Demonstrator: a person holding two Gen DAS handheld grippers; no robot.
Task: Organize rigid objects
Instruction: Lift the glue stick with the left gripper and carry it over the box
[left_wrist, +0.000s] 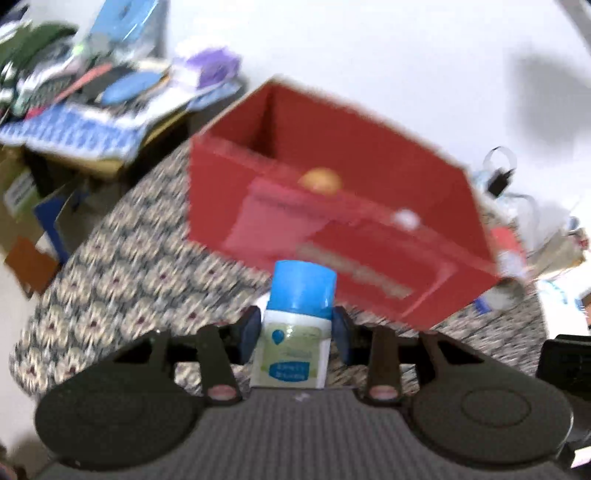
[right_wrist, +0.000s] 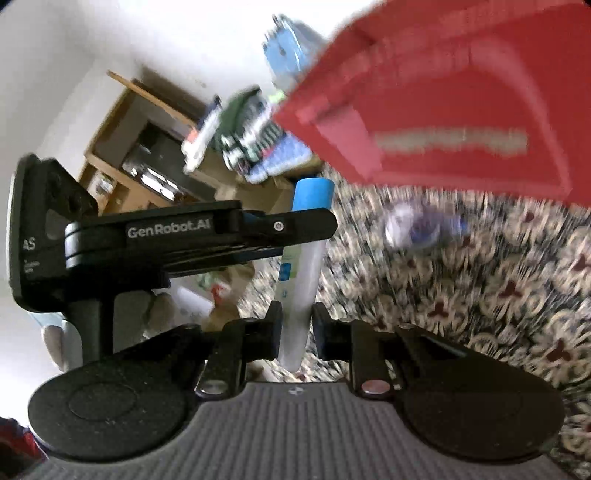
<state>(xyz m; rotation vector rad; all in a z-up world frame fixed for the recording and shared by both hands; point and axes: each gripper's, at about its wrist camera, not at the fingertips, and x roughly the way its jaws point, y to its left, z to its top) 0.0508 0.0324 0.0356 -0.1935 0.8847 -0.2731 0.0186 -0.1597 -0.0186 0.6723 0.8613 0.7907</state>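
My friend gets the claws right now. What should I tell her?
Left claw: shut on the blue-capped bottle, held upright in front of the red box.
Right claw: open, its fingers on either side of the same bottle's lower end, not gripping.
Done: an orange ball already sits in the box.
Left: put the bottle in the box; a small blurred item lies on the patterned cloth.

A plain white wall (left_wrist: 369, 44) rises behind a desk draped in a patterned cloth (left_wrist: 140, 251) of cream, dark and maroon motifs. To one side, cardboard boxes (left_wrist: 22, 206) sit beneath a blurred heap of colourful packets (left_wrist: 92, 92), while a wooden shelf unit (right_wrist: 125, 147) stands against the wall in soft, even light.
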